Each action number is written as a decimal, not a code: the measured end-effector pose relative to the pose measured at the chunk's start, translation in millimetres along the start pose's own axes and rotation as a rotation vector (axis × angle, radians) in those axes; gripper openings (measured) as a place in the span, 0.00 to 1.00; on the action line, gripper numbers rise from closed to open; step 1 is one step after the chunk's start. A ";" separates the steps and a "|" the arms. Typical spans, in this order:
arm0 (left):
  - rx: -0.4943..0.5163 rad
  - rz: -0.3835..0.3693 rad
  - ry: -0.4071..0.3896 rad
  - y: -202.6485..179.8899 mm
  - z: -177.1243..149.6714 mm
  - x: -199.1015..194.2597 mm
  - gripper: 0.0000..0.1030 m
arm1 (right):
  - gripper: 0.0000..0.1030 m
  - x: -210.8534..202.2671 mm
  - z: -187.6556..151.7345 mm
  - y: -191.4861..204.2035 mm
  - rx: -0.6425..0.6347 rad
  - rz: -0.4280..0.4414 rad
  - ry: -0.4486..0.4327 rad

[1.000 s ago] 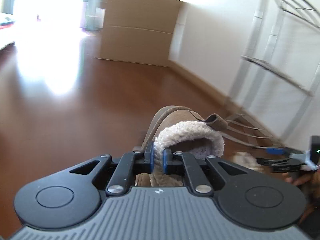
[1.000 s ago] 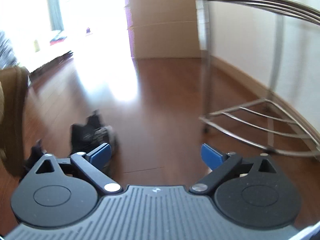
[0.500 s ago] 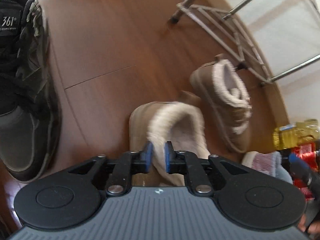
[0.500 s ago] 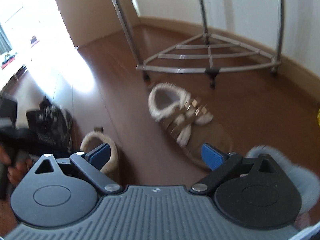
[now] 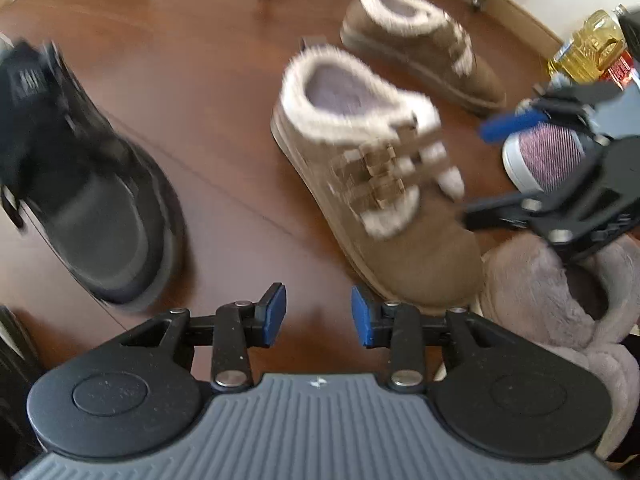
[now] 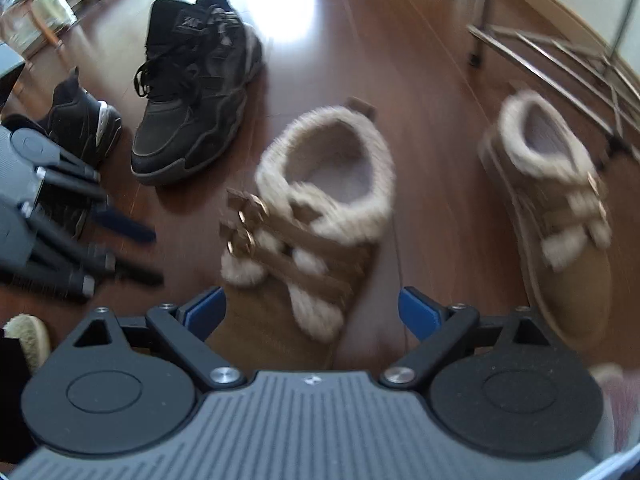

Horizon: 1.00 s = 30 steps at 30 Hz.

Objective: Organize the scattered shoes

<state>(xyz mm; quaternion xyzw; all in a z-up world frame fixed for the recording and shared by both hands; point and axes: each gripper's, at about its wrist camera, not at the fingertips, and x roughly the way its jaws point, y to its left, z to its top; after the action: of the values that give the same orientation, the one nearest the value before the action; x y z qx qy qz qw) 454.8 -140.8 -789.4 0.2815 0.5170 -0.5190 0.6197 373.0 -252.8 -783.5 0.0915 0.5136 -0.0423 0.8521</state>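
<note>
The left gripper [image 5: 319, 314] hangs over bare wooden floor [image 5: 192, 80] with its blue pads a modest gap apart and nothing between them. Just ahead and to its right a tan fleece-lined shoe [image 5: 372, 172] stands on the floor, toe toward the camera; a grey fluffy slipper [image 5: 560, 300] lies beside that toe. The right gripper [image 6: 310, 312] is spread wide above the same shoe's toe, gripping nothing. Farther back the matching tan shoe [image 5: 420, 44] sits near the foot of a metal rack [image 6: 560, 52], well apart from its partner. A black sneaker [image 6: 192, 100] rests to the left, and a bottle of yellow oil [image 5: 588, 48] stands at the far right.
</note>
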 end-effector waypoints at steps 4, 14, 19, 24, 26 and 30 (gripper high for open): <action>0.062 0.014 -0.022 -10.5 -9.6 -2.9 0.43 | 0.42 9.1 9.5 -3.8 -0.102 -0.001 0.034; 0.044 -0.003 -0.031 -15.7 -19.6 4.9 0.50 | 0.65 -4.5 3.2 -16.4 -0.017 0.008 -0.002; 0.043 0.003 -0.022 -13.9 -23.4 6.2 0.50 | 0.92 -3.5 -1.3 -3.2 0.044 -0.050 -0.032; 0.044 0.000 -0.021 -15.4 -22.2 11.0 0.50 | 0.85 27.3 -0.7 12.2 -0.074 -0.207 -0.008; 0.047 0.004 -0.021 -15.8 -22.8 11.0 0.50 | 0.80 26.9 -2.4 7.6 -0.096 -0.180 -0.021; 0.009 0.011 -0.016 -8.3 -22.6 12.1 0.52 | 0.78 22.5 -2.7 -18.8 -0.093 -0.209 -0.041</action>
<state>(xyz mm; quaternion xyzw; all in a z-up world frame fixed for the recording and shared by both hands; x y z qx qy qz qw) 438.2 -127.6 -806.0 0.2830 0.5083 -0.5201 0.6254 378.0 -270.2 -806.7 -0.0028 0.5042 -0.1088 0.8567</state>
